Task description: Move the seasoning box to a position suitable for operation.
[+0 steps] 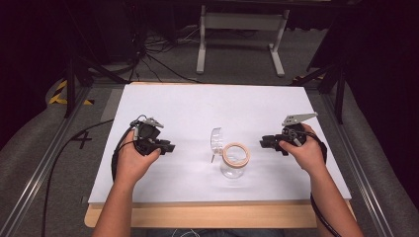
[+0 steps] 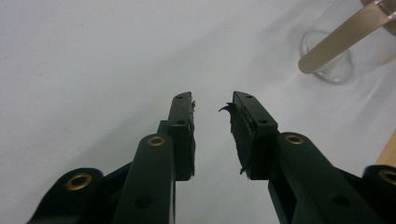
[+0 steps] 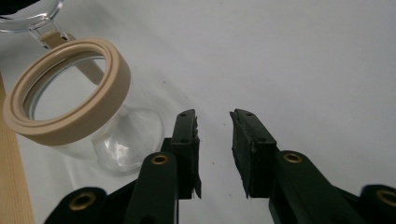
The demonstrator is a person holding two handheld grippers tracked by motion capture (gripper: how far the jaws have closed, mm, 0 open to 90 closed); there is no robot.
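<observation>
A white counter (image 1: pixel 197 103) is seen from the high view, with a clear glass jar (image 1: pixel 233 165) stood upright on it near the middle of the front edge. A beige ring (image 1: pixel 236 154) is fitted around the jar's mouth, and a clear hinged lid (image 1: pixel 216 139) is swung open and stands at the jar's far-left side.

The left hand-held gripper (image 1: pixel 168 147) is held low over the counter to the left of the jar, well apart from it, its jaws pointed to the right toward the jar. The left hand (image 1: pixel 132 160) is wrapped around its body, with the forearm brought in from the front edge. In the left gripper view its jaws are spread, nothing is held between them, and the jar base (image 2: pixel 329 58) is seen at the upper right.

The right hand-held gripper (image 1: pixel 265 143) is held to the right of the jar, near it but apart, its jaws pointed left. The right hand (image 1: pixel 306 150) is closed over it, the forearm angled in from the front right corner. In the right gripper view its jaws are spread with only bare counter between them, and the jar (image 3: pixel 88 116) is seen just beside the left jaw.
</observation>
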